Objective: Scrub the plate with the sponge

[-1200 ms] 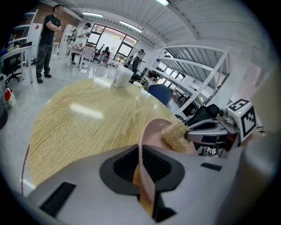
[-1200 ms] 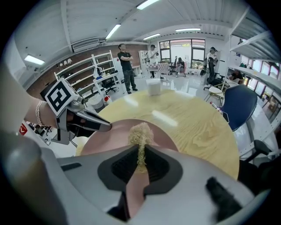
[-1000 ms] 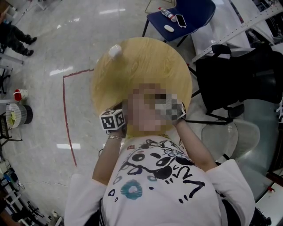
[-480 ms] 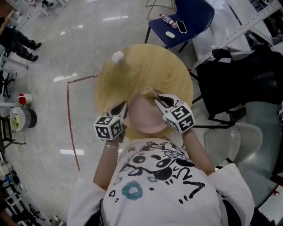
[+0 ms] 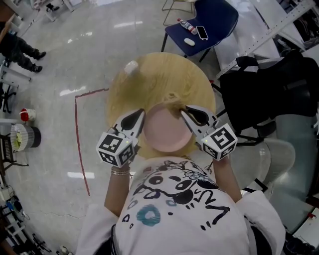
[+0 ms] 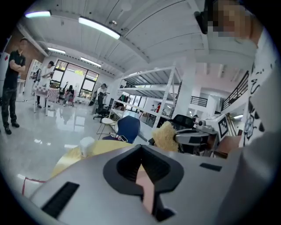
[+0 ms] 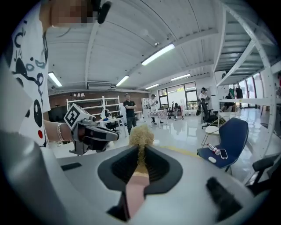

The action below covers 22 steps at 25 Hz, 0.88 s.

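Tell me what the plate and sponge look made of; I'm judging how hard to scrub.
The plate: pink, smooth, matte with no glare, probably plastic or melamine; glazed ceramic can't be ruled out. The sponge: pale yellow tangle of coarse frizzy fibres, loofah-like, possibly synthetic.

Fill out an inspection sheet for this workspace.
surface: round wooden table with a white cup near its far edge.
job's things: pink plate and sponge, both held.
clutter: bottle and phone on the blue chair.
grippers: left gripper jaws shut on the plate's rim; right gripper jaws shut on the sponge.
cables: nothing seen on the table.
surroundings: red tape line on the floor; person standing beyond.
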Motion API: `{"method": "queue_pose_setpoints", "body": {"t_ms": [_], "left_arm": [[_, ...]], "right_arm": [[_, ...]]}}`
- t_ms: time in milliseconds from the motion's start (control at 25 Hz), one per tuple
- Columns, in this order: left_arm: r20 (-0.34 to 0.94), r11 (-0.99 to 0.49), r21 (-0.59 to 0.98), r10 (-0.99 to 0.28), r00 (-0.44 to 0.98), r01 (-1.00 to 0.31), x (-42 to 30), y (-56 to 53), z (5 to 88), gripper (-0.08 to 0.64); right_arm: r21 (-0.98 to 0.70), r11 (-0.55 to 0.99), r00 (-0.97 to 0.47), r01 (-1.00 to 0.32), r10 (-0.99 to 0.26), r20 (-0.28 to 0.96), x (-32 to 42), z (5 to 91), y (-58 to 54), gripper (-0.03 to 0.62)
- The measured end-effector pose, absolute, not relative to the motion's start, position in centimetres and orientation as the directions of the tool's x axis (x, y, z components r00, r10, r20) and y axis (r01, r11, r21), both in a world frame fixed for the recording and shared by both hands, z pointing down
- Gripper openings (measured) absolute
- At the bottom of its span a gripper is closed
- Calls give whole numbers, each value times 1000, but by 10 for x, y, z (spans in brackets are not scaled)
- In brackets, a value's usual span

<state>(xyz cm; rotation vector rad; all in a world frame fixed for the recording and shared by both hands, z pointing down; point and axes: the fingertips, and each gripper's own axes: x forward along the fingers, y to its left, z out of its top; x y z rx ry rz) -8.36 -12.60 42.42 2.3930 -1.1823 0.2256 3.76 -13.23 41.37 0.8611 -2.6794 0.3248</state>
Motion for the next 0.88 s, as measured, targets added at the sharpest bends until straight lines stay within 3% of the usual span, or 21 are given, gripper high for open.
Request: {"method": "queue_pose_setpoints", "body": {"t_ms": [480,880], "left_arm": [[143,-668,251,-690,709,-701,-65,-120,349,15],[76,-710,217,-672,736,-671,-57,-113,324,15]], "right_arm": [[47,848,-838,-529,-530,129,51,331,-109,52],[65,822,-818,-566,-570,73,68,316,-105,52]]}}
